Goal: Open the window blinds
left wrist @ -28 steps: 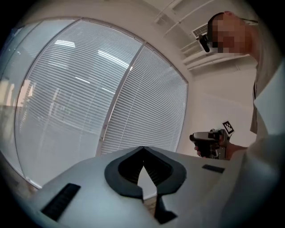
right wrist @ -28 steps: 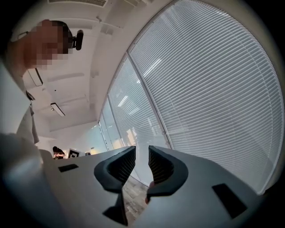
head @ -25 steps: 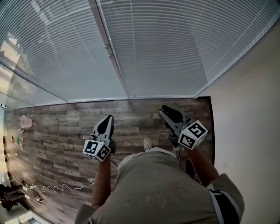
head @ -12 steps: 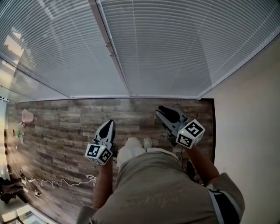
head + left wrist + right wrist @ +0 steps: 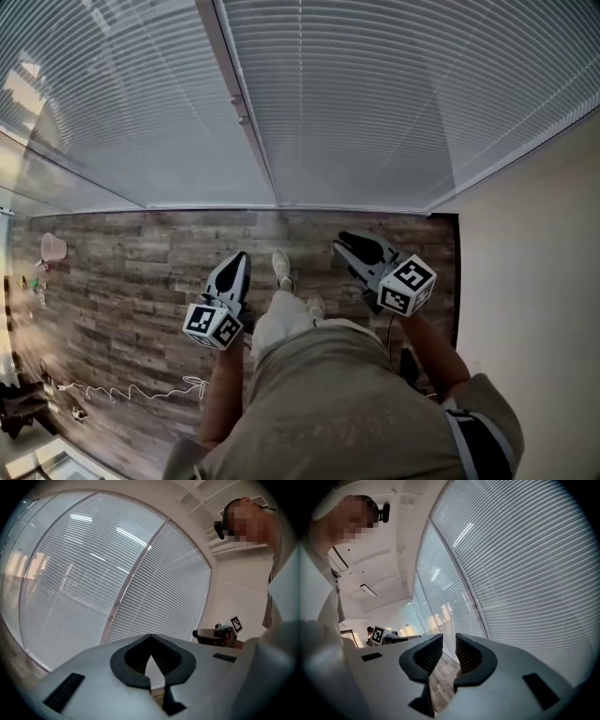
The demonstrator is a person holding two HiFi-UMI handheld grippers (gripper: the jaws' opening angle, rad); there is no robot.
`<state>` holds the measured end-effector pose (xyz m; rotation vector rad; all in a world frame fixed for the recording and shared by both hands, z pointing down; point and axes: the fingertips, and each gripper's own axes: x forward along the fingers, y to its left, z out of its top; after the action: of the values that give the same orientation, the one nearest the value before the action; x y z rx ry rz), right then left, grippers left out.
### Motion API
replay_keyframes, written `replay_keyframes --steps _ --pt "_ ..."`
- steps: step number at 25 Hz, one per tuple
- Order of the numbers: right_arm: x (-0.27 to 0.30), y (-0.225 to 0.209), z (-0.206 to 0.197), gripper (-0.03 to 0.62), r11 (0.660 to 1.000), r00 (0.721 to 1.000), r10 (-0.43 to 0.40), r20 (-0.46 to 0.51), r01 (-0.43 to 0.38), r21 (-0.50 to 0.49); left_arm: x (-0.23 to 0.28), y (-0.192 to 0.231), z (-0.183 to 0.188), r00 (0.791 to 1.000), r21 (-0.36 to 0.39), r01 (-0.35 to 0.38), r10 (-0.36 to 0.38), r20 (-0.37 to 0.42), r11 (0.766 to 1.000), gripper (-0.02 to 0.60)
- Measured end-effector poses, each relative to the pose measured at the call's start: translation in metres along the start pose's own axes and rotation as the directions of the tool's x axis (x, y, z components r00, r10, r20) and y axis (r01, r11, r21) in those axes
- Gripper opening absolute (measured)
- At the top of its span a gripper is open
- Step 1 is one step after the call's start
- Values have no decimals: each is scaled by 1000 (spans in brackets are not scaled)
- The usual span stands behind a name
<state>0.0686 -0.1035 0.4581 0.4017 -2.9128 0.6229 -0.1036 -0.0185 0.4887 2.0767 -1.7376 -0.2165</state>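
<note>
A person stands on a wood-plank floor (image 5: 122, 272) facing a tall window, seen from above. The blinds (image 5: 375, 94) hang fully lowered over two panes, reaching down to the floor line and split by a slim post (image 5: 234, 94). The slats appear to be turned flat, so little is seen through them, and the task is judged not yet begun. Two small fittings are seen on the post, but a cord or wand cannot be made out. The left gripper (image 5: 234, 262) is held low at the person's left, well short of the blinds and pointed toward them. Its jaws are pressed together at the tips with nothing between them. The right gripper (image 5: 347, 242) is held likewise, near a plain wall (image 5: 534, 281). Its jaws are drawn in to a narrow slit, through which only floor is seen. Both are probably carried closed and empty because nothing has been reached. One shoe (image 5: 280, 266) is set forward between the grippers, as in a step toward the window. A thin cable (image 5: 131, 398) lies on the floor to the left.
</note>
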Motion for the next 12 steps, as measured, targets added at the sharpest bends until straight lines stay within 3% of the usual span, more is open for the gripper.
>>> replay_keyframes --steps 7,12 --pt "63 -44 35 80 998 998 -60 3 60 1 58 63 37 999 37 37 -35 -32 999 14" --pt "124 -70 65 80 997 998 -60 17 60 -39 105 131 63 1000 43 9 -7 -28 999 14"
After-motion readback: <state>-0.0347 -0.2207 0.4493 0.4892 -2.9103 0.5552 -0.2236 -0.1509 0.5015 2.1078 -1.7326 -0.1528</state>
